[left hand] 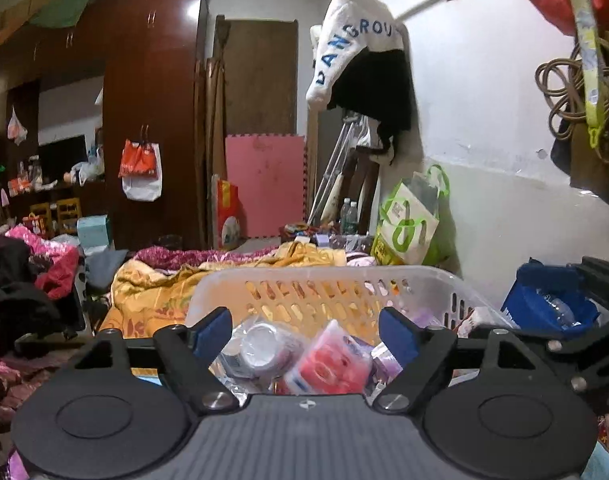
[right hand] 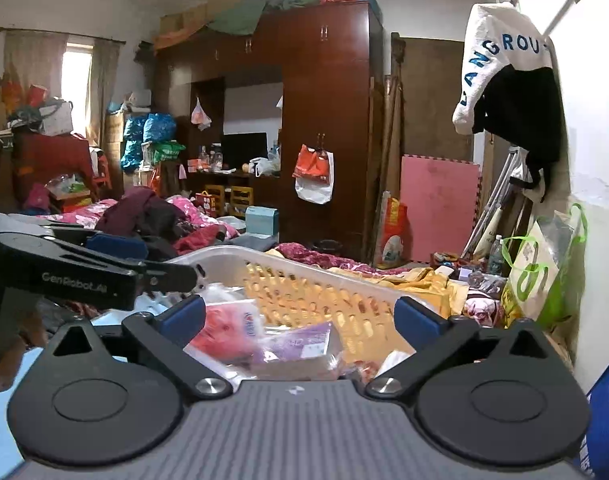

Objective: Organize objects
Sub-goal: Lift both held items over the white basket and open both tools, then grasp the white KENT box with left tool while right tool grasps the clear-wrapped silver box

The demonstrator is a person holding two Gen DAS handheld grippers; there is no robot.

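A white perforated plastic basket (left hand: 304, 280) sits in front of both grippers on the bed; it also shows in the right wrist view (right hand: 296, 268). It holds several wrapped packets: a red-and-white packet (left hand: 328, 364), a clear-wrapped white roll (left hand: 260, 348), a red packet (right hand: 224, 328) and a purple packet (right hand: 296, 342). My left gripper (left hand: 304, 332) is open and empty just above the basket's near side. My right gripper (right hand: 300, 316) is open and empty over the basket. The left gripper's body (right hand: 84, 272) shows at the left of the right wrist view.
A yellow patterned quilt (left hand: 152, 292) lies behind the basket. A blue bag (left hand: 548, 304) sits to the right by the white wall. A green-and-white bag (left hand: 412, 224) leans on the wall. Clothes (left hand: 28, 272) pile up at the left. A brown wardrobe (right hand: 324, 120) stands behind.
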